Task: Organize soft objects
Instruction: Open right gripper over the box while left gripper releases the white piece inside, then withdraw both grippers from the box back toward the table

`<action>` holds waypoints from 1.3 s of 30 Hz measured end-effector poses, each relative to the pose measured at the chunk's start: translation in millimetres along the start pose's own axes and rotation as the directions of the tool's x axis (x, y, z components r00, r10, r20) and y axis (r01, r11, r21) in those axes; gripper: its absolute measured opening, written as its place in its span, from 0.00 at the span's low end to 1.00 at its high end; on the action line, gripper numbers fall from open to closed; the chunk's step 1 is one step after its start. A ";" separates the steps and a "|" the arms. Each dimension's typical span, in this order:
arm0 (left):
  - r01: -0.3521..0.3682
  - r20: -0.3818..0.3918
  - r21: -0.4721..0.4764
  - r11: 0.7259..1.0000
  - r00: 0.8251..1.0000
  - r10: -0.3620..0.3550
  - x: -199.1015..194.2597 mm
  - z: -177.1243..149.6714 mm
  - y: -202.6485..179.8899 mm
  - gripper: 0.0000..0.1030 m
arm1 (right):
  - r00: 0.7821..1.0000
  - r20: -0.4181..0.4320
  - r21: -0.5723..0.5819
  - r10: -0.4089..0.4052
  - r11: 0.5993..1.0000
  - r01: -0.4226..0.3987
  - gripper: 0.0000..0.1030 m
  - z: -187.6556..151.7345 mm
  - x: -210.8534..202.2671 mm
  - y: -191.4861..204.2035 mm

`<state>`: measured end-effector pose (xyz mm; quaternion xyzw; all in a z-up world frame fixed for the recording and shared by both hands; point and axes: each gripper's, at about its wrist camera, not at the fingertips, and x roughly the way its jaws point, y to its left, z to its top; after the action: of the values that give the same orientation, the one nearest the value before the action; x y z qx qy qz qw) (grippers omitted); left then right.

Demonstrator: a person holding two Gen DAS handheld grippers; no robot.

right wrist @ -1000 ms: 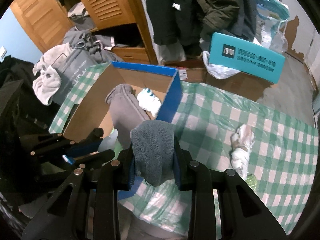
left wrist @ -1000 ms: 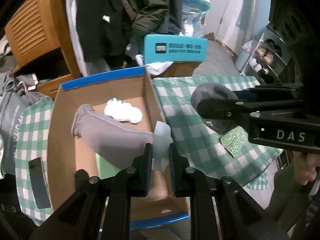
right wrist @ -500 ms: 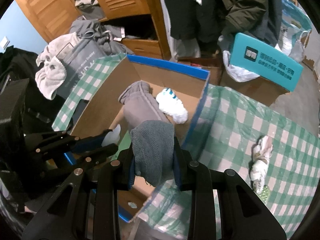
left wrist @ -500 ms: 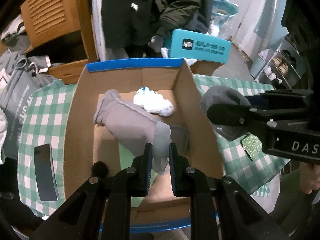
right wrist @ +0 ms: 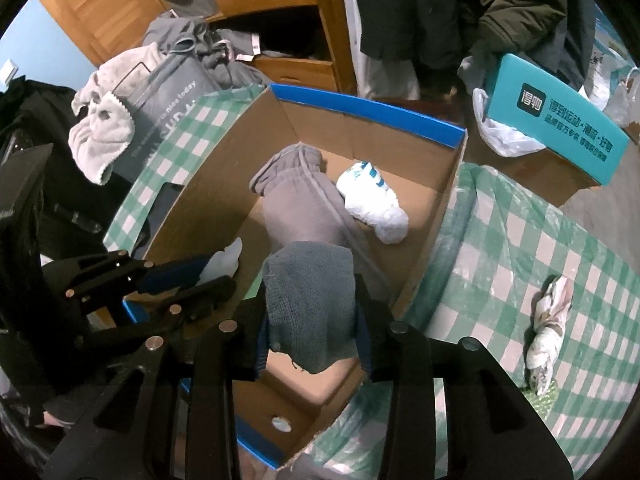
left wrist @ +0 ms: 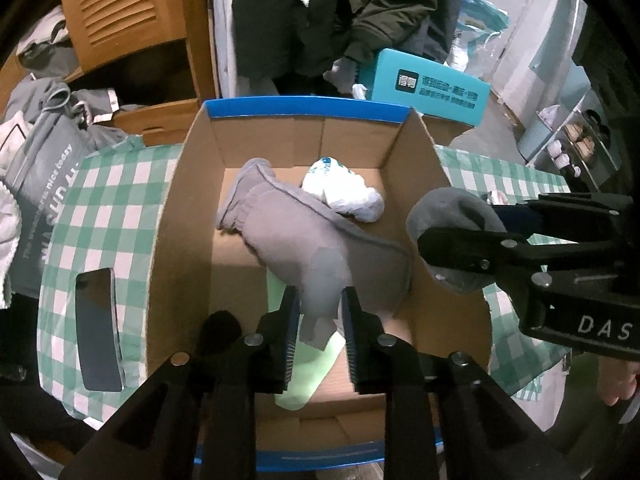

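Observation:
An open cardboard box (left wrist: 188, 216) with a blue rim stands on the green checked cloth. In it lie a grey garment (left wrist: 288, 236), a white sock bundle (left wrist: 344, 192) and a pale green piece (left wrist: 308, 372). My left gripper (left wrist: 319, 294) hangs over the box's near half. Its jaws are opening, and a pale sock (left wrist: 320, 300) sits loose and blurred between them. My right gripper (right wrist: 312, 292) is above the box's right side. Its jaws are opening too, but its pads still touch the grey knitted sock (right wrist: 310, 316) on both sides.
A dark phone (left wrist: 98, 328) lies on the cloth left of the box. A rolled patterned sock (right wrist: 548, 320) lies on the cloth to the right. Behind are a teal box (left wrist: 432, 88), hanging coats, a wooden cabinet and a heap of clothes (right wrist: 104, 136).
Both grippers have moved from the box's right wall to above its inside and come lower. Both pairs of jaws stand wider. The pale sock now looks loose in the left one.

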<state>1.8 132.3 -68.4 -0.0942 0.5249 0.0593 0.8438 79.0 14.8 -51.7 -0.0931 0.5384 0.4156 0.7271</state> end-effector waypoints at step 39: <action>0.062 0.008 0.069 0.996 0.998 -0.063 -6.1 8.8 -66.0 0.60 | 0.993 0.045 0.194 -0.110 0.976 0.099 0.64 -43.0 -41.5 -92.0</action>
<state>20.0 69.8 -52.7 -0.0814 0.5191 0.0154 0.8507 110.3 -89.8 -62.0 -0.0394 0.5499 0.3257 0.7681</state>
